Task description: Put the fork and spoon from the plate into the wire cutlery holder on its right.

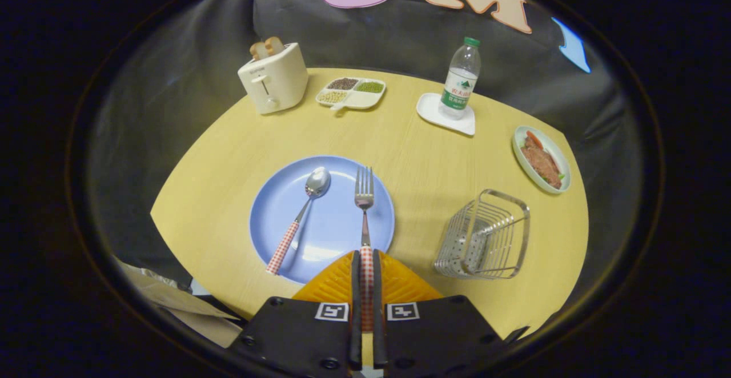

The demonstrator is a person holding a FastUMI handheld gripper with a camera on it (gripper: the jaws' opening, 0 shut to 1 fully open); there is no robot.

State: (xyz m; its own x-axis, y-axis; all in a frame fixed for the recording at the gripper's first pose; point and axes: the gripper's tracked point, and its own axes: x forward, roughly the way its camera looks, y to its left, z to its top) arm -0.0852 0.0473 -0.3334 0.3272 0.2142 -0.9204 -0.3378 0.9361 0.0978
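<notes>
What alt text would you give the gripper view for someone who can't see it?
The gripper is shut on the fork, its jaws pressing the checked handle over a blue plate. A spoon lies beside it; the wire cutlery holder stands to the right.

fork (364, 195): lower part of its checked handle buried between the gripper (366, 261) fingers, pressed from both sides | wire cutlery holder (484, 235): inside too dim to make out | bottle (460, 78): label print too small to tell | toaster (272, 78): markings too small
</notes>
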